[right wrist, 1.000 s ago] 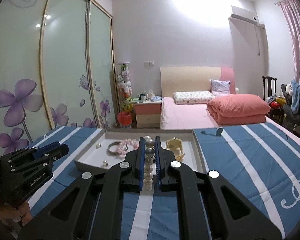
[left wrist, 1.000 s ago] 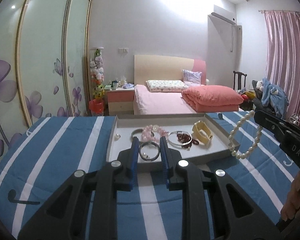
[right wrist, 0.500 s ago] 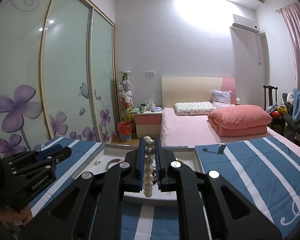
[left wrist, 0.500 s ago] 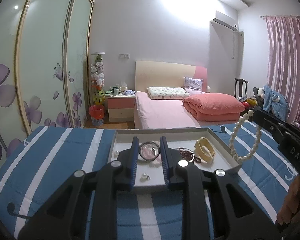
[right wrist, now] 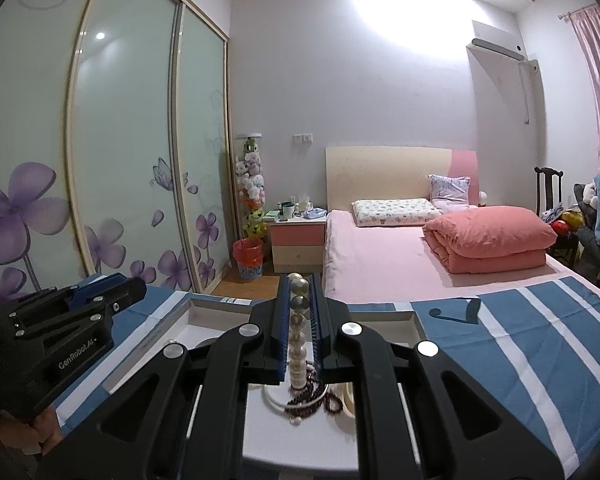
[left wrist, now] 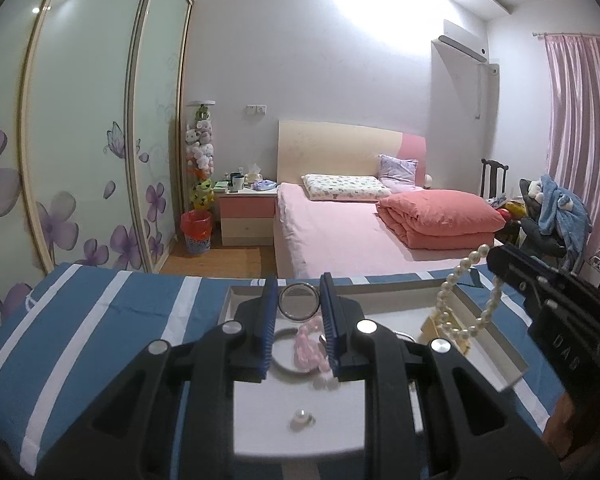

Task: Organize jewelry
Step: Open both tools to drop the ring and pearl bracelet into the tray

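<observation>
Left tool (left wrist: pixel 299 308) tilted slightly down, clenched on a round silver metal bangle (left wrist: pixel 299 306) held at the fingertips above the shallow white open tray (left wrist: pixel 496 344). Right tool (right wrist: pixel 299 312) nearly level, clenched on a white pearl bead strand (right wrist: pixel 298 344), the loop hanging below its tip over the tray (seen from the left wrist view). Below the left tool: a pink bead bracelet (left wrist: pixel 310 346) and a loose white pearl (left wrist: pixel 301 416). Blue-and-white striped surface (left wrist: pixel 100 320) under the tray. Writing: "GenRobot.AI" on the left tool body, "DAS" on the right.
</observation>
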`<state>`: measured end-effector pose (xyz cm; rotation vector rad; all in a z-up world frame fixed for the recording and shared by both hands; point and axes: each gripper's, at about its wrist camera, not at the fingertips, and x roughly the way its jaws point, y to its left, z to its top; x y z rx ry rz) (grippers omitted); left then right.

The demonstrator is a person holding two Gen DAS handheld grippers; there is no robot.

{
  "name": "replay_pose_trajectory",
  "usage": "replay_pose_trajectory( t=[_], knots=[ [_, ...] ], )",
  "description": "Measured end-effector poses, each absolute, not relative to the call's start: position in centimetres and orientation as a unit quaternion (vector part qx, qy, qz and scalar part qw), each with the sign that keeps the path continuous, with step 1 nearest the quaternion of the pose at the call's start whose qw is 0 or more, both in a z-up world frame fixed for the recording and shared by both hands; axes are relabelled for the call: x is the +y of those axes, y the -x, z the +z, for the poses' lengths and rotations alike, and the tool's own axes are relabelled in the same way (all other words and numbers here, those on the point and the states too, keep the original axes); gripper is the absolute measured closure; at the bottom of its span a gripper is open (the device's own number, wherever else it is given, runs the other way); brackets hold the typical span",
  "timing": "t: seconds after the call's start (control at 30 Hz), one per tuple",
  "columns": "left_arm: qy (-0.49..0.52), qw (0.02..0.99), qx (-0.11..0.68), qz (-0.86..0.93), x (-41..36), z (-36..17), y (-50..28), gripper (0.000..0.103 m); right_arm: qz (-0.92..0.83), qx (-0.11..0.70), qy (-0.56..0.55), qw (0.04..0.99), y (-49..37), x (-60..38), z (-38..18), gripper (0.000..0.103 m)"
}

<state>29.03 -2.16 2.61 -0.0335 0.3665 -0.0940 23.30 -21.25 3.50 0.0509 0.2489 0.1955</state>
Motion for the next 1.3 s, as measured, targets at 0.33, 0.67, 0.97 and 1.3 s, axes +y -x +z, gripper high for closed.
replay_pose_trajectory(
  t=[0.33, 0.67, 0.97, 1.3],
  knots=[
    [0.038, 0.981, 0.185, -0.049, -2.5, 0.8, -31.1, 0.081, 0.095, 0.137, -0.044, 0.985, -24.7, -22.0, 2.1, 0.093],
    [0.03, 0.977, 0.201, -0.065, -2.8, -0.7, -32.0, 0.081, 0.096, 0.153, -0.037, 0.983, -25.7, -21.7, 1.5, 0.092],
    [0.032, 0.975, 0.21, -0.072, -2.5, -1.2, -32.6, 0.081, 0.086, 0.14, -0.037, 0.986, -25.5, -21.8, 1.6, 0.05],
    [0.032, 0.971, 0.221, -0.087, -2.7, -1.6, -33.1, 0.081, 0.064, 0.124, -0.037, 0.99, -25.5, -22.2, 1.5, 0.049]
  ],
)
